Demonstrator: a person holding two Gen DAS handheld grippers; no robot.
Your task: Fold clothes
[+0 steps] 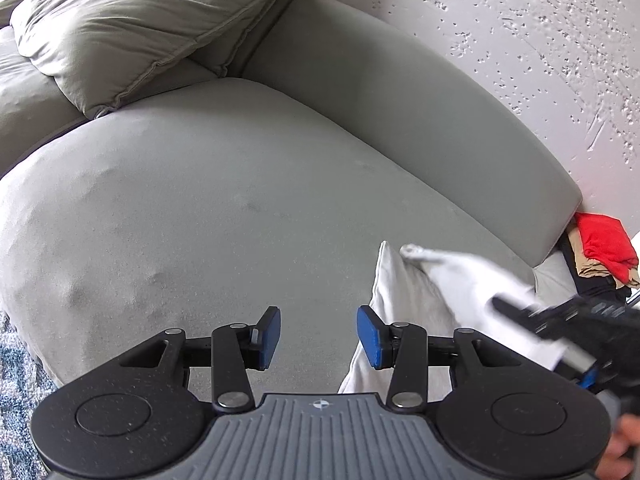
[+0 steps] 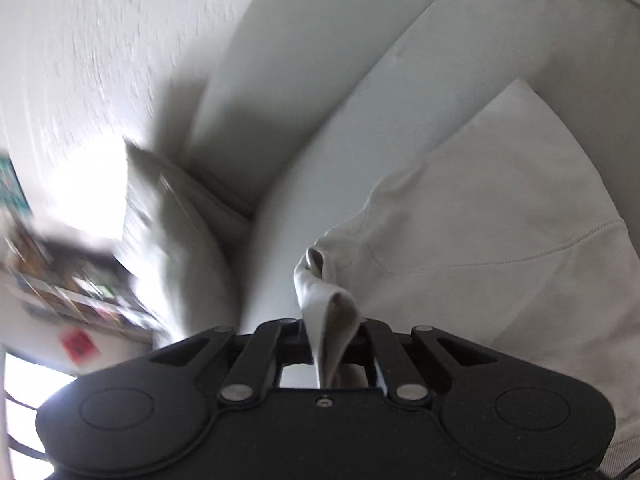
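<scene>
While my right tool pinches a hem of the white garment on the sofa seat, left tool hangs spread & empty beside it; folding barely begun, clothes pile past seat's end waits.

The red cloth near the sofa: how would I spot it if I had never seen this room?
Start at the long grey sofa against the speckled white wall. Follow its backrest to the end nearest the white garment. There, in a small heap just past the sofa's end, lies the red cloth, on tan and dark pieces; it is the only bright colour there.
</scene>
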